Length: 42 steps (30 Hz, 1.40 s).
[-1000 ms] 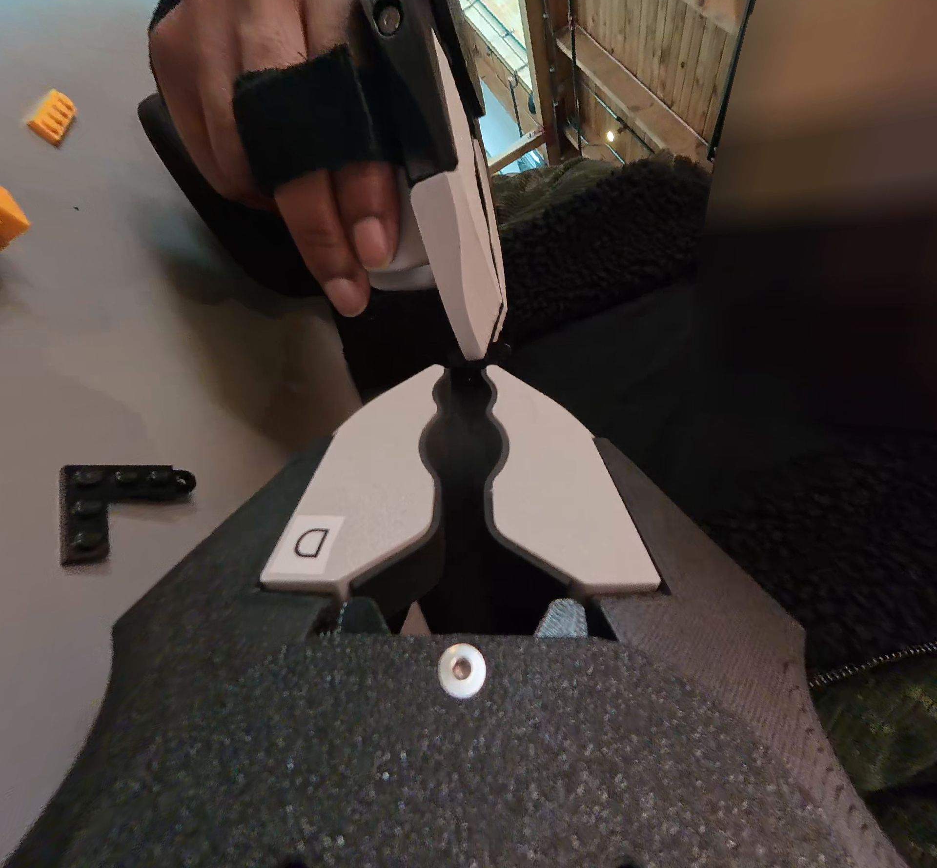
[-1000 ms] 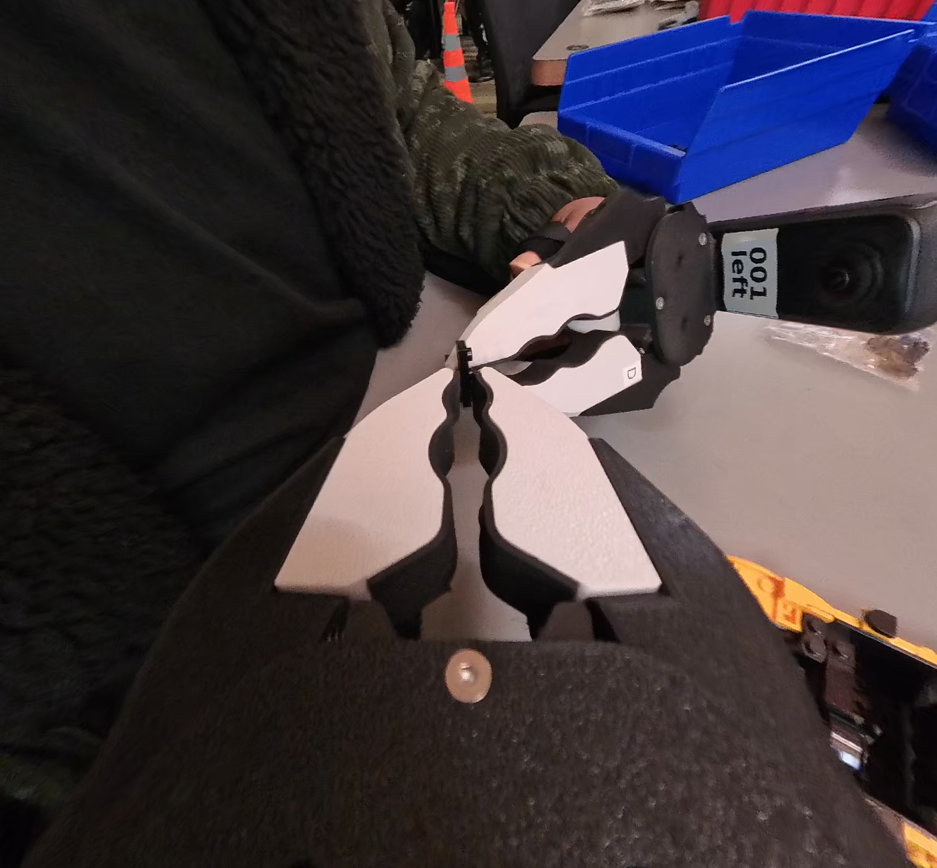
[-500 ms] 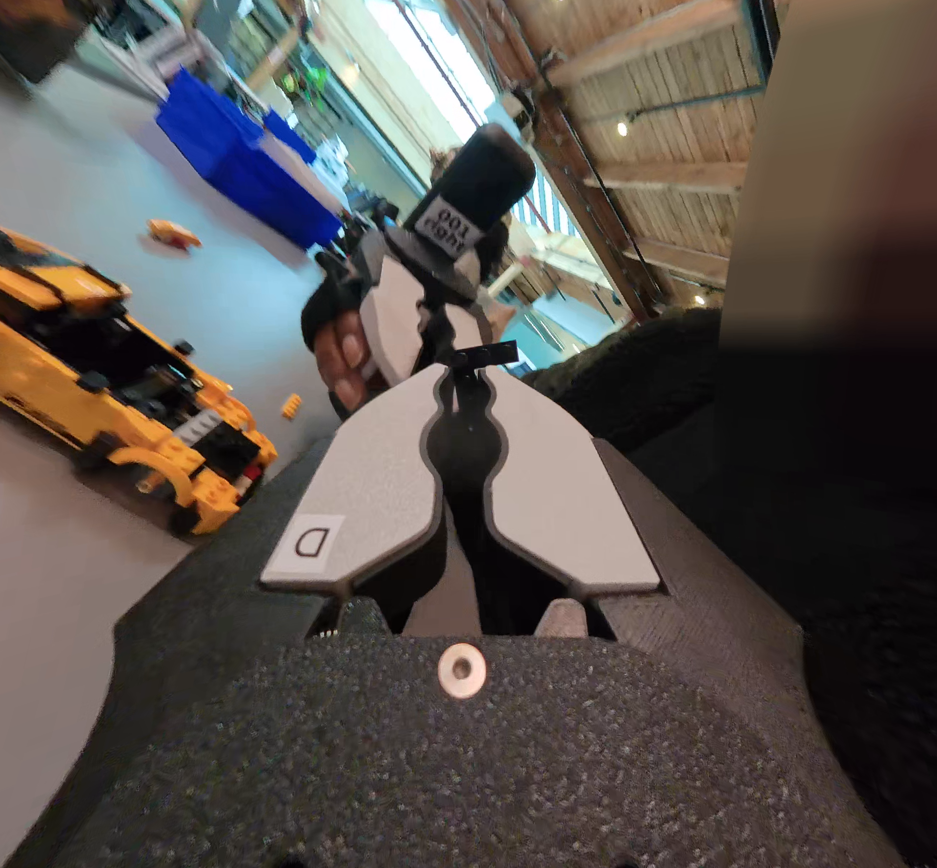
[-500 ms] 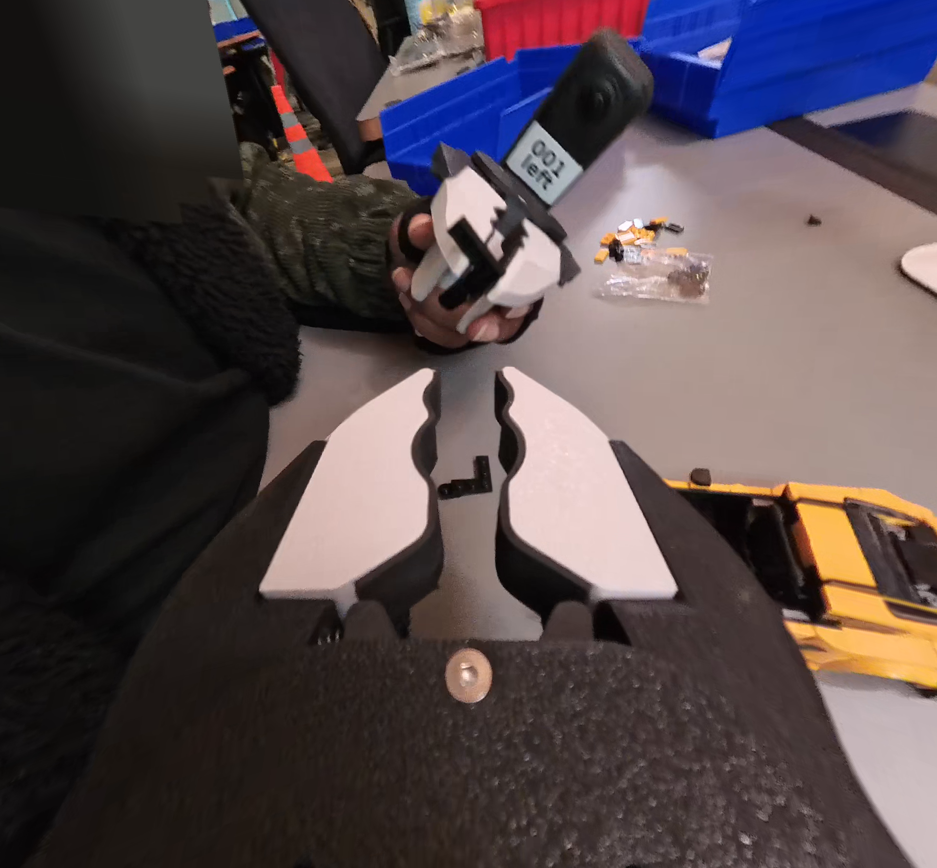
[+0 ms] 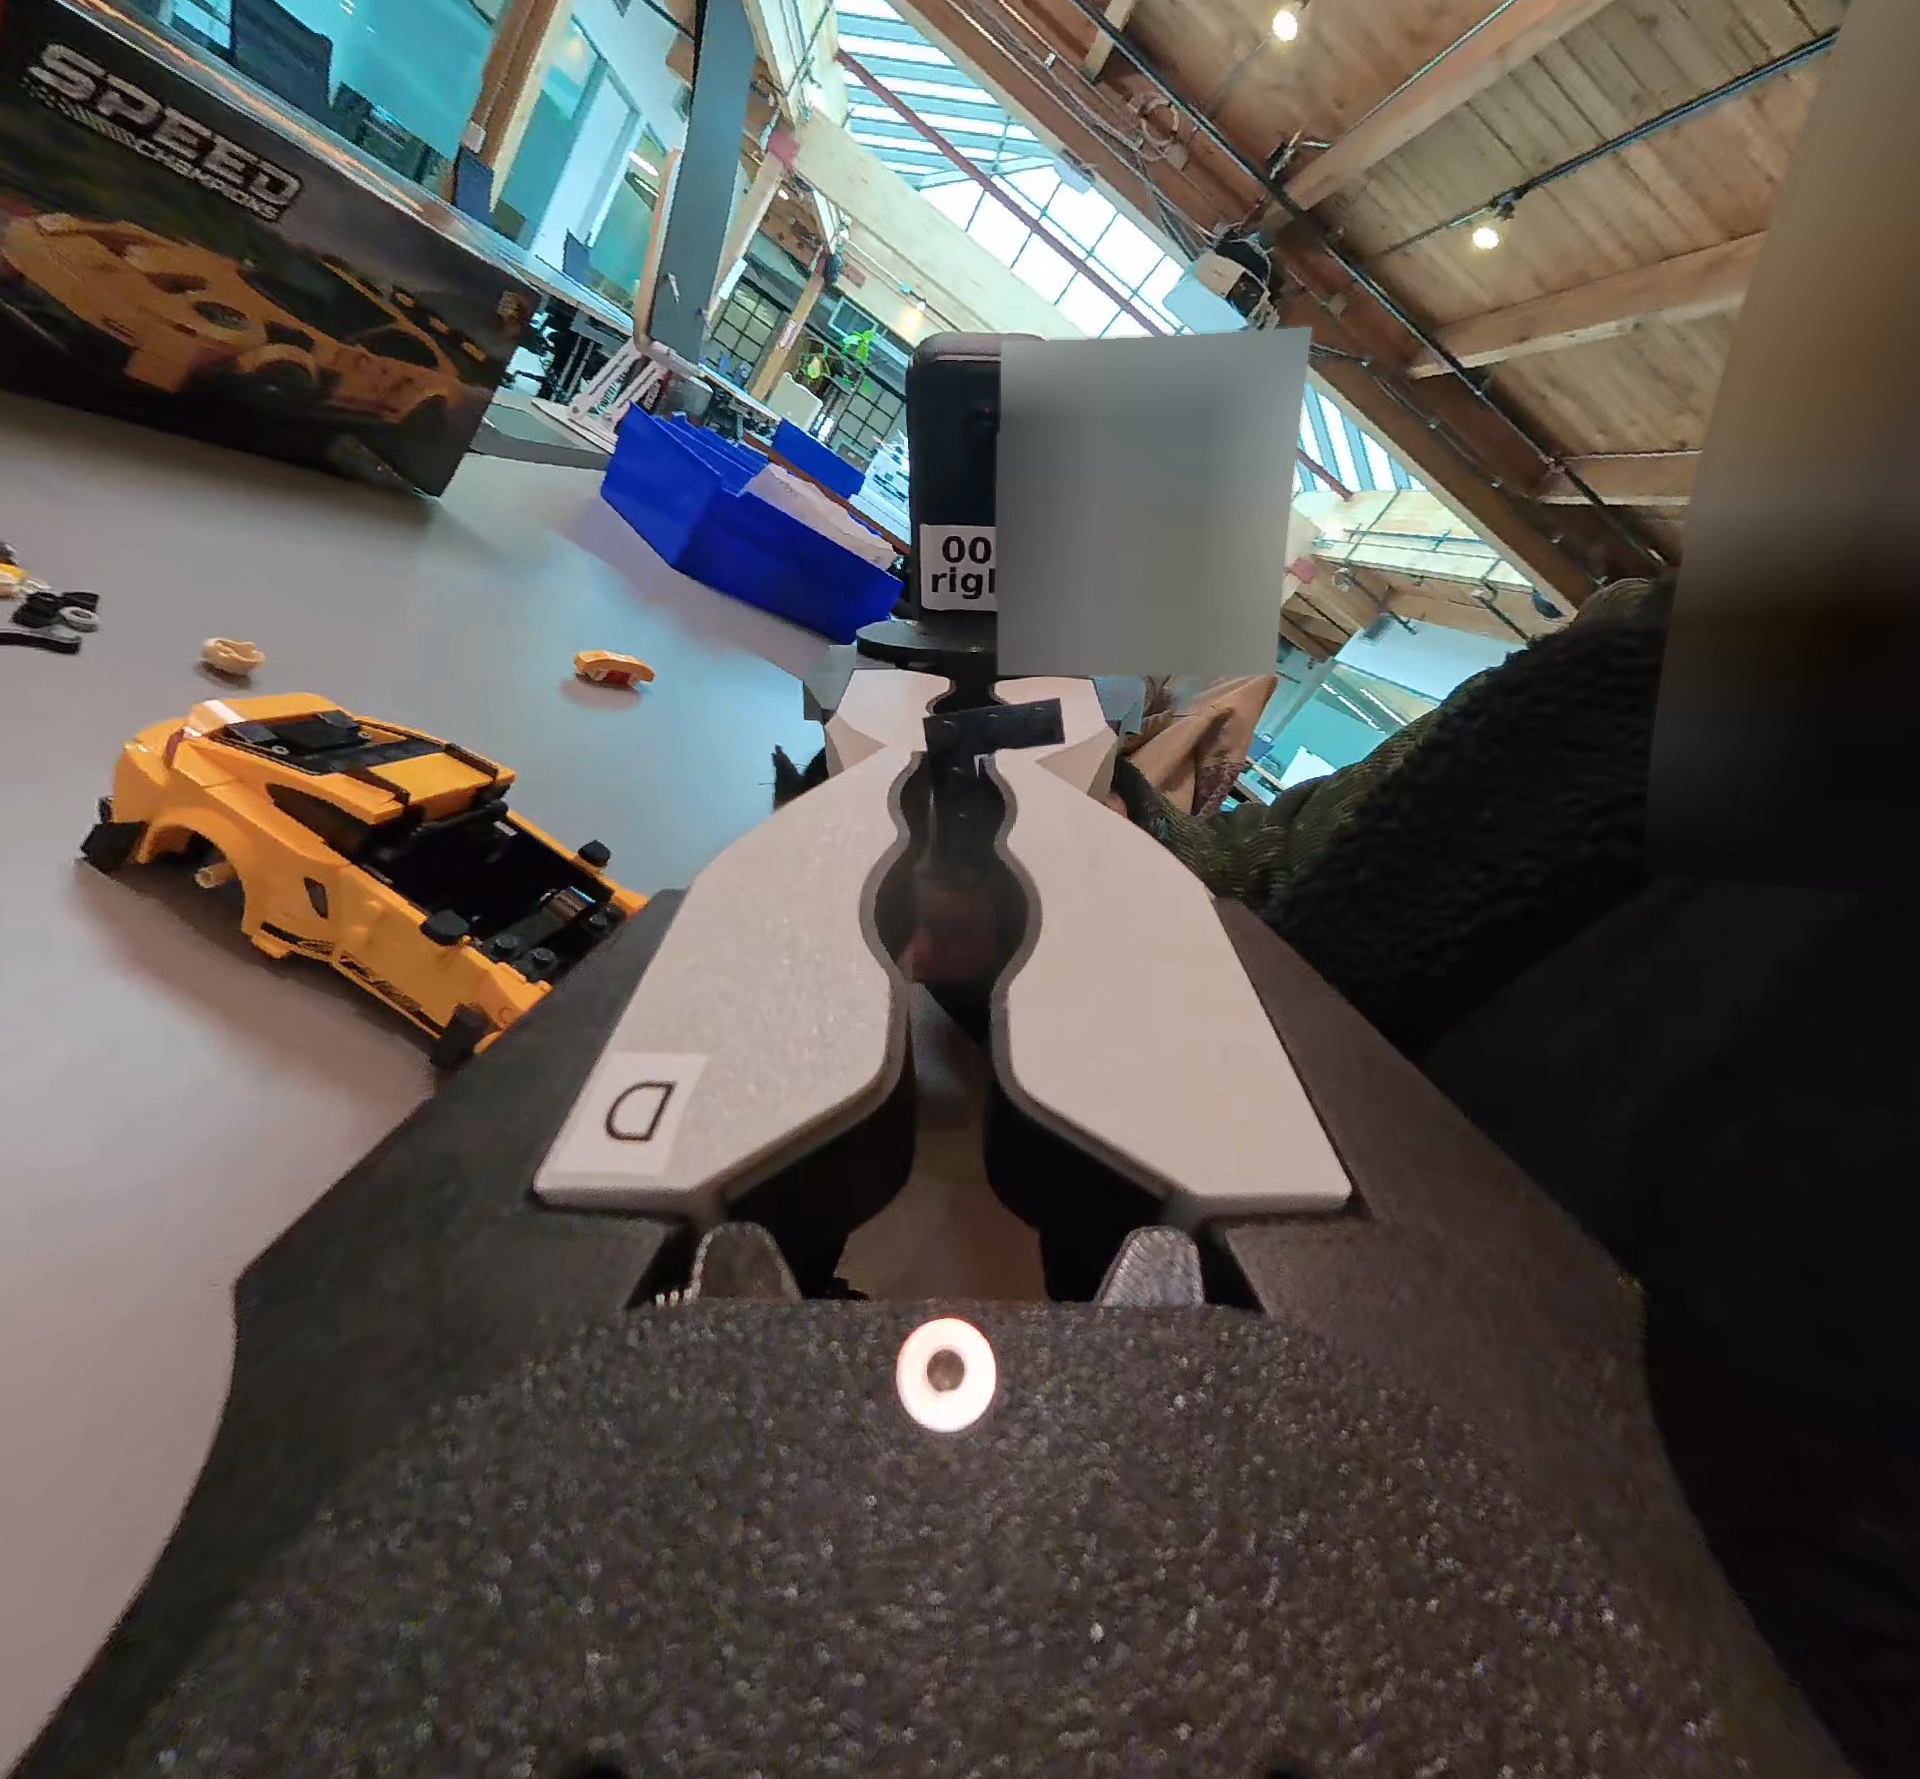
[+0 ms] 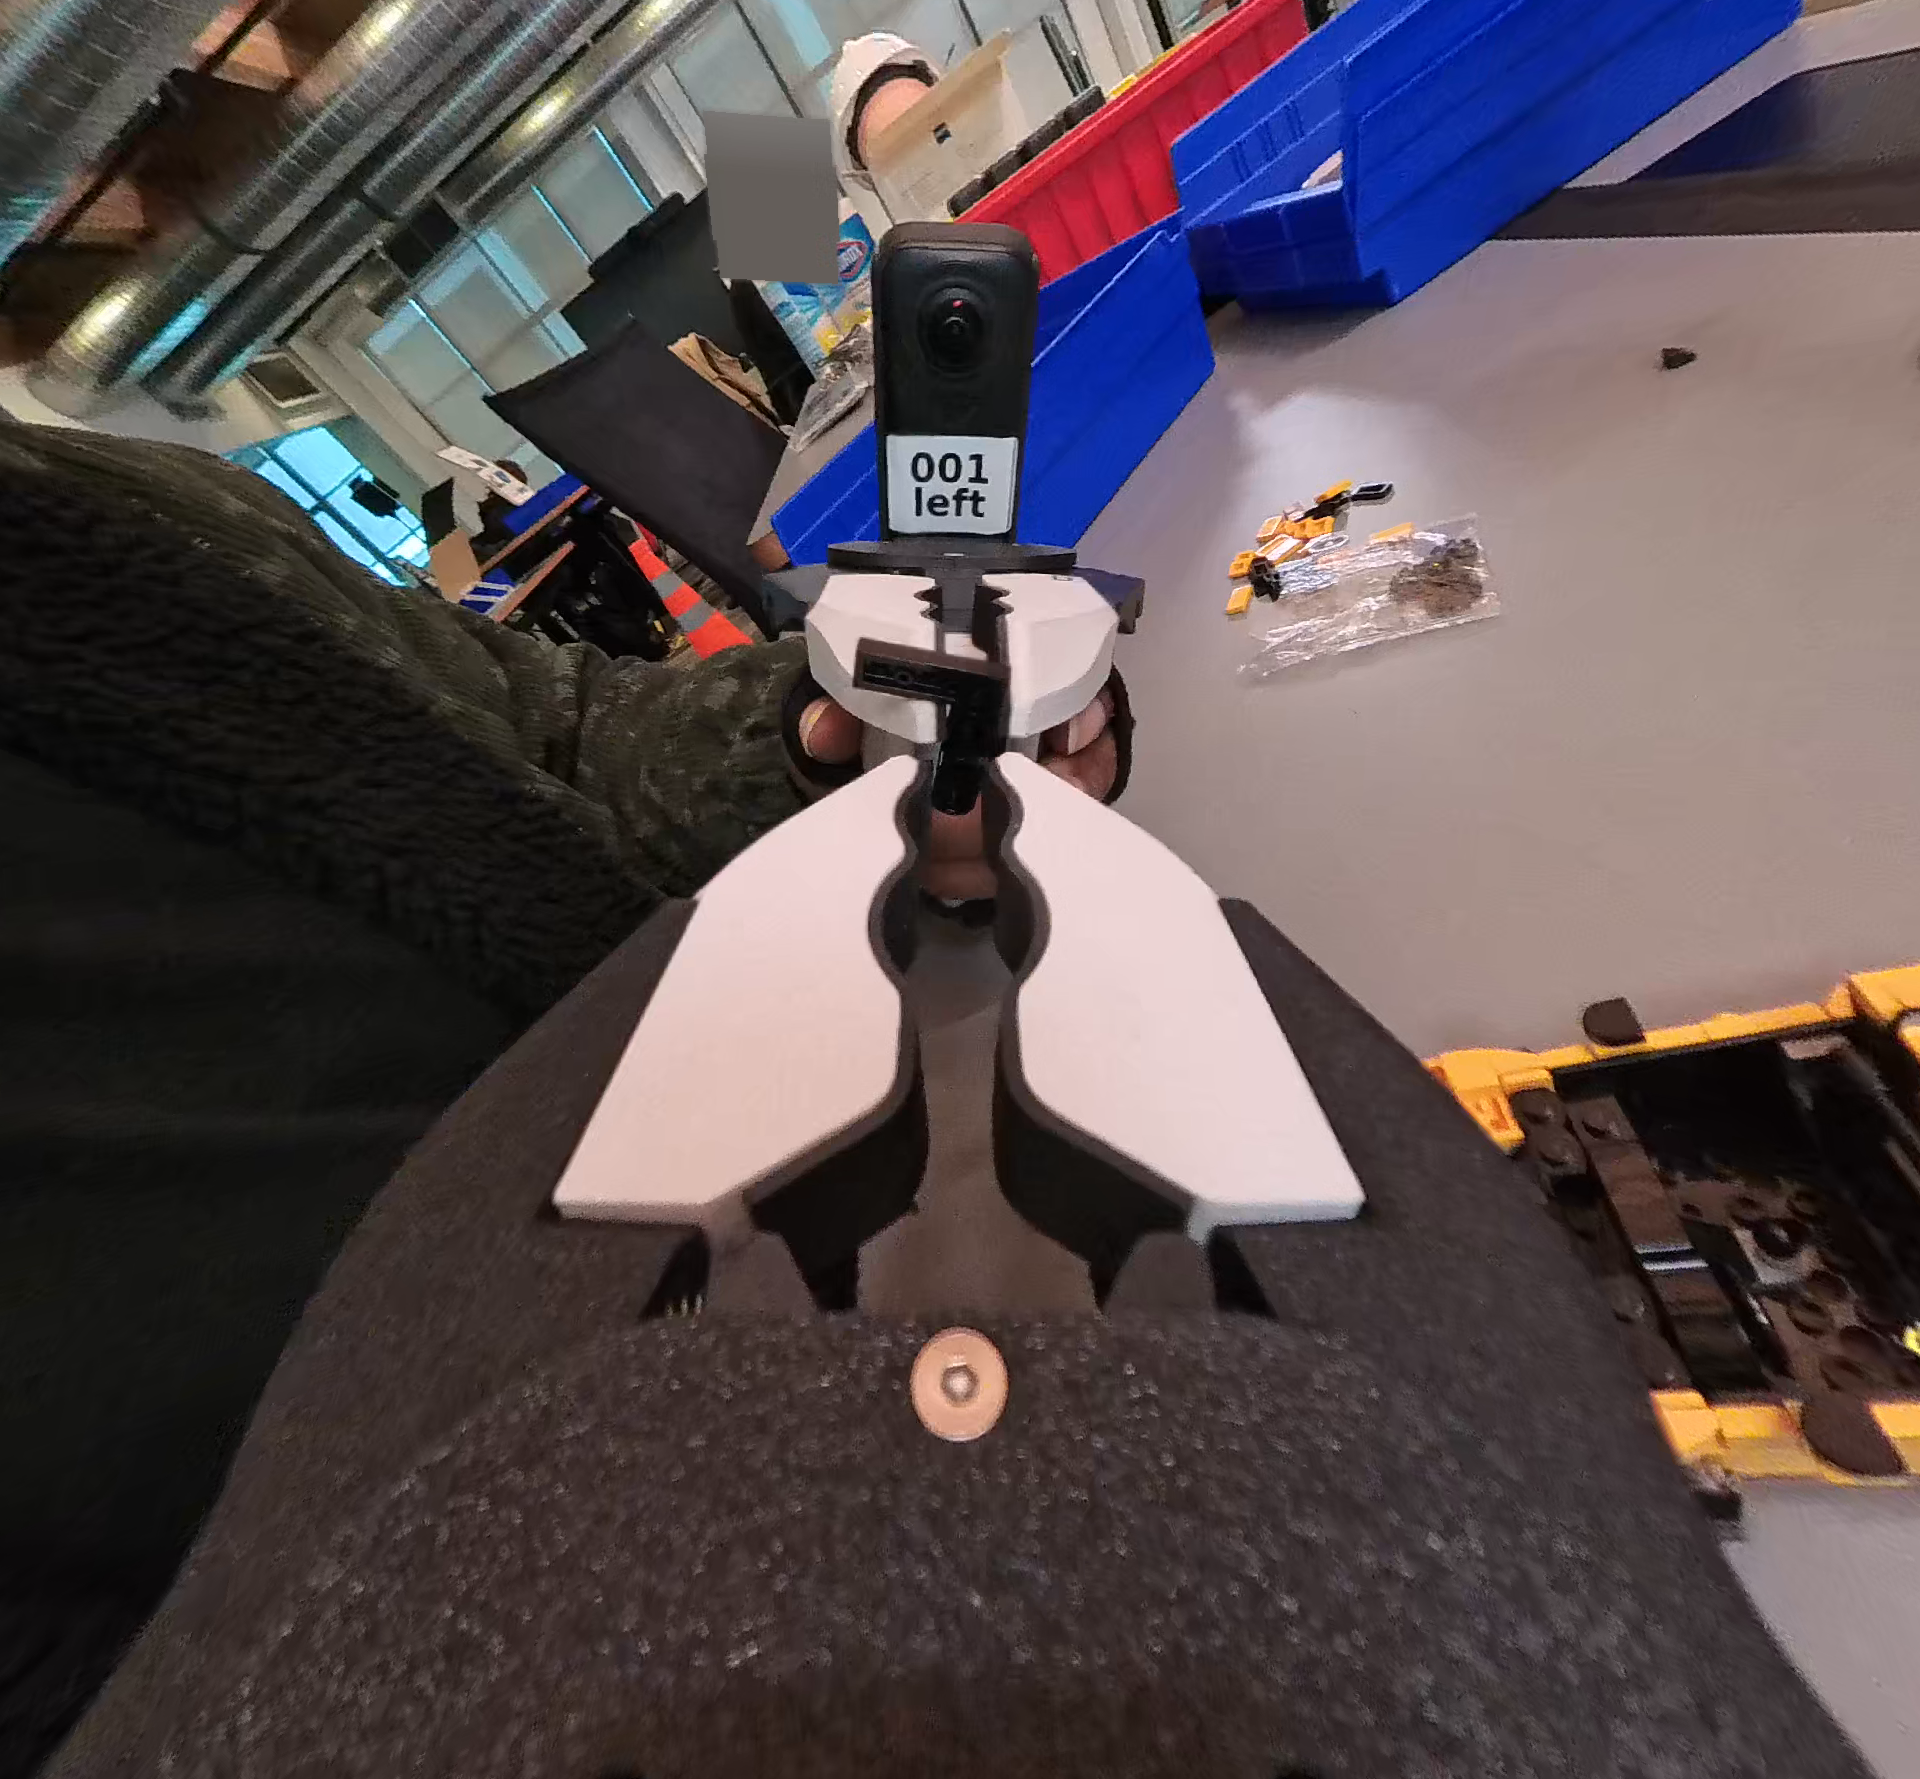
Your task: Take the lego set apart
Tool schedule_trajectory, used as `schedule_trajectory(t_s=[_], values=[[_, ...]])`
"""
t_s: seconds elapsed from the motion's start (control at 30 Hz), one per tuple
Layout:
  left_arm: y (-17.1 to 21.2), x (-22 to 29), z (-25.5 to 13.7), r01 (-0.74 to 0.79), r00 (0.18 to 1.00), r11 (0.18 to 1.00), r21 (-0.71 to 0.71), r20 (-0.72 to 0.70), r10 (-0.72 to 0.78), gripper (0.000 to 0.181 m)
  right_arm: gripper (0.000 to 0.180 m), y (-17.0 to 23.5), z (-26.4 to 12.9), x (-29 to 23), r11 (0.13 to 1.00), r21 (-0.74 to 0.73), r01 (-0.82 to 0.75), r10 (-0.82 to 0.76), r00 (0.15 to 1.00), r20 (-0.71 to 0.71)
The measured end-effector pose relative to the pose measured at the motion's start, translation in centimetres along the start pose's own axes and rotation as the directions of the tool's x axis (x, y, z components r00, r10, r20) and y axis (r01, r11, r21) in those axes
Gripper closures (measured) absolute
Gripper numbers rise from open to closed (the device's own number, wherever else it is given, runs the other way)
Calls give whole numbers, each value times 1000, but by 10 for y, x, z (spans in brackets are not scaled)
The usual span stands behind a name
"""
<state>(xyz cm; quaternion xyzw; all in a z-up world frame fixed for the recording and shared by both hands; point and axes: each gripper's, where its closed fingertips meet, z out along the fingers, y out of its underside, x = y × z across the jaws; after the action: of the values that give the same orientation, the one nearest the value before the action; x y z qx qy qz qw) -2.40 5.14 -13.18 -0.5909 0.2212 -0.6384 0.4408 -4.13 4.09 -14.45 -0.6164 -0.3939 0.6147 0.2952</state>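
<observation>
Your yellow lego car (image 5: 343, 846) sits on the tabletop (image 5: 208, 1158), rigid but brittle at its seams. Both the left hand-held gripper (image 5: 954, 773) and right hand-held gripper (image 6: 954, 784) clench the light, stiff black L-shaped piece (image 6: 940, 690); pinch its arms near the joint.

- White sticker (image 5: 631, 1111) on finger of left gripper (image 5: 954, 765): one black letter.
- White label (image 5: 956, 568) on black camera above right gripper (image 5: 971, 690): black print in two lines, right part hidden by grey patch.
- Dark box (image 5: 208, 275) on bench (image 5: 156, 1158), far left: large white lettering in two lines over picture of yellow car.
- Yellow car (image 5: 343, 856): small dark marking low on side, too small to read.
- Right wrist view: white label (image 6: 950, 484) on black camera above left gripper, with black digits over a word.
</observation>
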Motion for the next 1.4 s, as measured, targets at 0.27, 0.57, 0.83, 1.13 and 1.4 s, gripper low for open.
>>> schedule_trajectory(t_s=[0.27,0.57,0.83,1.13,1.4], values=[[-27,-10,-17,-20,996,997,75,85,14,173,172,3,-13,11,990,-53,128,-132,988,-82],[57,-79,-59,-120,840,742,-660,331,431,173,172,-4,-52,47,961,-114,251,-269,945,-189],[90,-79,-66,-86,856,613,-785,257,449,154,172,15,-47,43,898,-191,397,-423,898,-119],[40,-12,-11,17,998,928,-373,67,9,161,172,10,-33,16,840,-97,534,-541,839,-61],[32,-4,7,322,942,914,-247,-14,-336,159,172,11,-22,5,648,-169,743,-762,633,-137]])
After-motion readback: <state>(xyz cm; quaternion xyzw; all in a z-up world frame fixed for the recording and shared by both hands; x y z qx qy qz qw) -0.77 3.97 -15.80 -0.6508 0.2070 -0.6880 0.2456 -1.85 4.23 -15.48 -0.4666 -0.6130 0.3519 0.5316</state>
